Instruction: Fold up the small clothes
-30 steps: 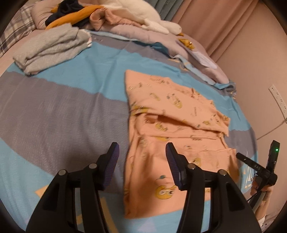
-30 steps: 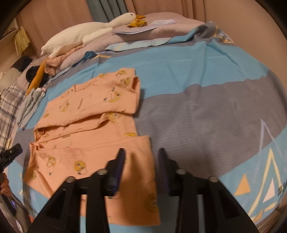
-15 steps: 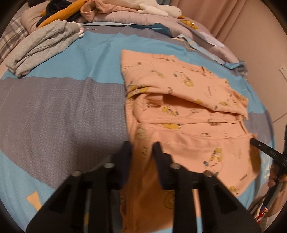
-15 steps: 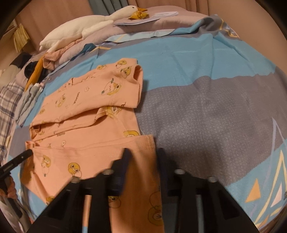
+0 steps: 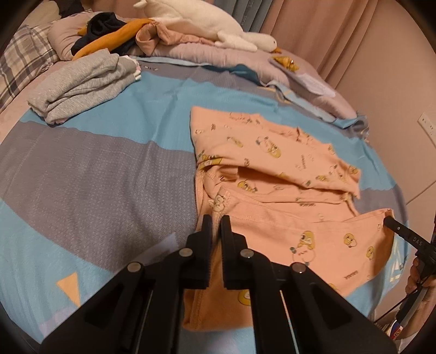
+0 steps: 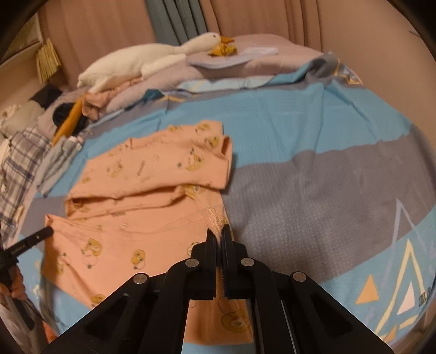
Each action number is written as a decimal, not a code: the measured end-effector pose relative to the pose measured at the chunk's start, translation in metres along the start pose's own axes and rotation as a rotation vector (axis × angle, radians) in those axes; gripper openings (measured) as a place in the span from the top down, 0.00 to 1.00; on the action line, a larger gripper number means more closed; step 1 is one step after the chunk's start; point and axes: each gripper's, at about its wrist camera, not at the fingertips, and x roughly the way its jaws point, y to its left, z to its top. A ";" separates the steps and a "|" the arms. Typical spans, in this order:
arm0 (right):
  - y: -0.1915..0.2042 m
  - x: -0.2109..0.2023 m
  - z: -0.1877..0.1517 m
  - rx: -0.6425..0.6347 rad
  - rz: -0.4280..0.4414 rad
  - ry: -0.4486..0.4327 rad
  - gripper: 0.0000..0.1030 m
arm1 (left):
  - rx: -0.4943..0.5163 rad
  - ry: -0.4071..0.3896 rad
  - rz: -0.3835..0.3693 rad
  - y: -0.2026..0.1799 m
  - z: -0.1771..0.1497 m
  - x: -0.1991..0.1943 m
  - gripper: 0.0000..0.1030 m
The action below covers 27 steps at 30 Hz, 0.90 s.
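A small peach garment [image 5: 286,190] [image 6: 141,196] printed with yellow cartoon figures lies partly folded on the bed. My left gripper [image 5: 216,222] is shut on a pinch of its left edge, which bunches up between the pads. My right gripper [image 6: 218,234] is shut on the garment's right edge, with a ridge of cloth lifted between its fingers. In the left wrist view the right gripper's black tip [image 5: 392,224] shows at the garment's far corner. The left gripper's tip [image 6: 41,235] shows at the opposite corner in the right wrist view.
The bed [image 5: 90,179] [image 6: 313,168] has a blue and grey cover. Folded grey clothes [image 5: 81,84] lie at the back left. A white goose plush [image 5: 201,24] [image 6: 141,60] and a heap of clothes [image 5: 120,35] sit by the pillows. A wall with a socket [image 5: 426,126] stands right.
Both grippers went from open above the garment's near edge to shut on its two side edges. The pinched cloth now rises a little off the bed.
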 end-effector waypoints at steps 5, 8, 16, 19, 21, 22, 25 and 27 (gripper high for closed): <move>0.004 -0.016 0.000 0.004 0.030 -0.047 0.96 | -0.019 -0.037 -0.026 -0.002 -0.003 -0.017 0.95; 0.007 -0.022 0.001 0.002 0.032 -0.064 0.96 | -0.035 -0.070 -0.022 -0.001 -0.001 -0.027 0.96; 0.013 -0.024 0.009 -0.017 0.022 -0.086 0.96 | -0.037 -0.075 -0.089 0.002 0.018 -0.028 0.97; 0.013 -0.021 0.008 -0.012 0.026 -0.074 0.96 | -0.054 -0.025 -0.145 0.005 0.017 -0.014 0.95; 0.011 -0.020 0.006 -0.007 0.017 -0.066 0.96 | -0.053 0.006 -0.154 0.005 0.016 -0.003 0.92; 0.009 -0.020 0.005 -0.001 0.016 -0.061 0.96 | -0.042 0.019 -0.147 0.005 0.015 0.003 0.86; 0.006 -0.021 0.002 0.014 0.021 -0.055 0.96 | -0.010 0.045 -0.094 0.003 0.013 0.019 0.67; 0.005 -0.022 0.001 0.011 0.018 -0.053 0.96 | 0.004 0.063 -0.079 0.002 0.013 0.029 0.65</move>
